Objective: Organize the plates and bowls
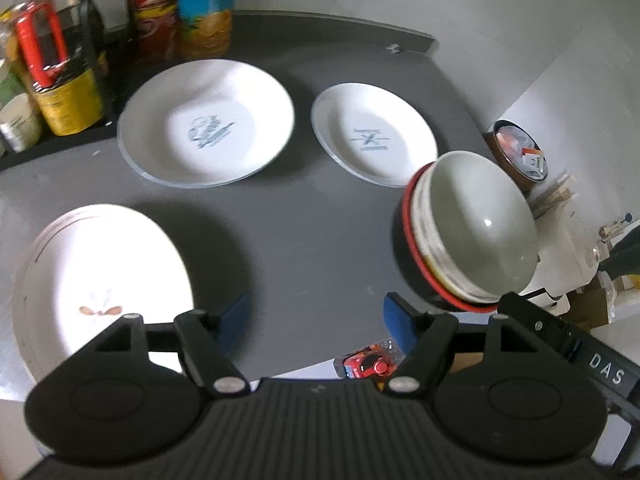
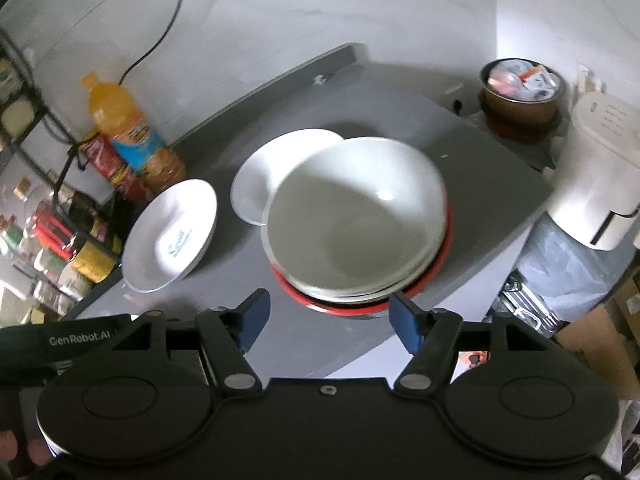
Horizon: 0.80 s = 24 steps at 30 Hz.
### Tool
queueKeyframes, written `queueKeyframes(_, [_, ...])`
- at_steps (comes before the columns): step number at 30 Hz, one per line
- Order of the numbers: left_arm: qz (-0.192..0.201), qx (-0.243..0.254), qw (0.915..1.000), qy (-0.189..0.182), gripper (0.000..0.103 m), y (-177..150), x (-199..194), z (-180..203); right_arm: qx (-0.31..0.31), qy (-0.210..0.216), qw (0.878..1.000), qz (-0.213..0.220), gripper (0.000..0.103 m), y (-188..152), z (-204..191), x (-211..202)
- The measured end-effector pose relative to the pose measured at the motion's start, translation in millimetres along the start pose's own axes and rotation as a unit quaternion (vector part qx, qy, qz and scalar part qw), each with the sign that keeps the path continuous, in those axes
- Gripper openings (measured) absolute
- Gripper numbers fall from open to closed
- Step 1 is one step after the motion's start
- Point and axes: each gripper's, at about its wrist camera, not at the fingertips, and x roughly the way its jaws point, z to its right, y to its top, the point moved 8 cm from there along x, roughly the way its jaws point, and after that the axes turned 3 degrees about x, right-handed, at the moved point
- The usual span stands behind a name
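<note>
A stack of bowls (image 1: pixel 476 232) (image 2: pixel 352 216), pale grey on top and red at the bottom, stands near the right edge of the grey table (image 1: pixel 304 240). Two white plates with blue logos lie beyond it: a larger plate (image 1: pixel 206 122) (image 2: pixel 172 236) and a smaller plate (image 1: pixel 374 134) (image 2: pixel 260 176). A white plate with a brown motif (image 1: pixel 100 280) lies at the near left. My left gripper (image 1: pixel 316 322) is open above the table, between that plate and the bowls. My right gripper (image 2: pixel 330 316) is open just in front of the bowl stack, holding nothing.
Bottles (image 1: pixel 204 4) (image 2: pixel 128 136) and jars (image 1: pixel 68 100) crowd a rack at the back left. A brown pot full of packets (image 2: pixel 520 92) and a white appliance (image 2: pixel 596 176) stand to the right, beyond the table edge. Boxes (image 2: pixel 600 344) sit on the floor.
</note>
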Motion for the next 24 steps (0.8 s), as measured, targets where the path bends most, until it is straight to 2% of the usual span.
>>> queueKeyframes(15, [0.009, -0.052, 0.9982, 0.030, 0.076, -23.2, -28.5, -88.0, -0.090, 0.040, 0.995, -0.021, 0.078, -28.2, -87.8, 11.7])
queueKeyframes(24, [0.015, -0.095, 0.9942, 0.048, 0.076, -38.9, -44.2, -138.7, -0.171, 0.066, 0.982, -0.045, 0.087, -51.1, -139.6, 21.5])
